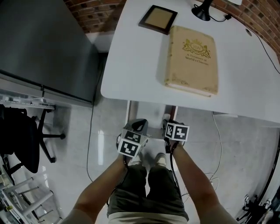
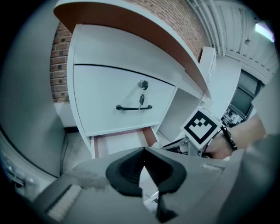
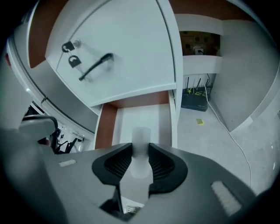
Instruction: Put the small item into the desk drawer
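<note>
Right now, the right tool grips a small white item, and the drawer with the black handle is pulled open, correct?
Not quite. The drawer with the black handle is shut; the drawer below it is the one pulled open, as the right gripper view shows. The right tool does grip the small white item.

Pale small item [image 3: 141, 133] in right gripper [image 3: 140, 151] blurred, kind unclear, lower end hidden behind jaws, lamp base [image 1: 202, 11] at far edge of desktop [image 1: 131, 65] cut off, open drawer [image 3: 131, 119] unseen from head view.
</note>
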`<state>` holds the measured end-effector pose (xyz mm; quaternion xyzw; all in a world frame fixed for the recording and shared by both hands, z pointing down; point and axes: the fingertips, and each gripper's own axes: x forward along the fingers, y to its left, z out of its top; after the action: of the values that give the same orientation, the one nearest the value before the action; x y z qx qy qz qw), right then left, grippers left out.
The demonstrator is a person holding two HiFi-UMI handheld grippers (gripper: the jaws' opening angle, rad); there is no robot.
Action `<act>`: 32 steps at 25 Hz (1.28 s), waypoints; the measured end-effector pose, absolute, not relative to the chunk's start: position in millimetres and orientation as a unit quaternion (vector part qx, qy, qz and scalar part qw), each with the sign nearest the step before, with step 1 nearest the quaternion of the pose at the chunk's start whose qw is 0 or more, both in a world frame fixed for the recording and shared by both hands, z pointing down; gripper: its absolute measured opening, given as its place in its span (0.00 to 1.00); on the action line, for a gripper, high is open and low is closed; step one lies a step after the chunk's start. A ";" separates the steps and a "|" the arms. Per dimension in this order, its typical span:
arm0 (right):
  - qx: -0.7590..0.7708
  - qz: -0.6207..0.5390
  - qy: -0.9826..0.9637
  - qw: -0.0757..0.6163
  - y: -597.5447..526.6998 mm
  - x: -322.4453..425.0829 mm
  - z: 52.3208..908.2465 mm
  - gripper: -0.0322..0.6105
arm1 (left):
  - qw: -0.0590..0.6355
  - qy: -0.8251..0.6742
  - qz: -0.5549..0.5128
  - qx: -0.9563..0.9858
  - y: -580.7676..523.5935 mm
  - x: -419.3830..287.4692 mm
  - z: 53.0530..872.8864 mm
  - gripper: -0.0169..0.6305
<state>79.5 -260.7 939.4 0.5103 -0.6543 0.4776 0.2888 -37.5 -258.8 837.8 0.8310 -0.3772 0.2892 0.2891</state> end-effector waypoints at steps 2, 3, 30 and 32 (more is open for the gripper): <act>0.514 0.482 -0.647 0.292 -262.9 82.7 958.6 0.25 | 0.293 -0.375 0.296 0.828 -260.6 -35.3 855.8 0.03; 0.517 0.485 -0.642 0.293 -263.9 85.2 966.9 0.25 | 0.296 -0.374 0.299 0.826 -261.2 -34.2 864.2 0.03; 0.471 0.465 -0.690 0.292 -230.9 83.2 883.5 0.12 | 0.305 -0.389 0.308 0.813 -245.7 -52.7 810.0 0.03; 0.461 0.444 -0.712 0.288 -229.0 81.2 844.5 0.12 | 0.302 -0.394 0.303 0.814 -243.2 -54.5 780.7 0.03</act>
<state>81.2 -229.0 844.5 0.4612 -0.7118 0.4443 0.2884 -54.5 -243.2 780.7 0.8139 -0.3937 0.3027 0.3016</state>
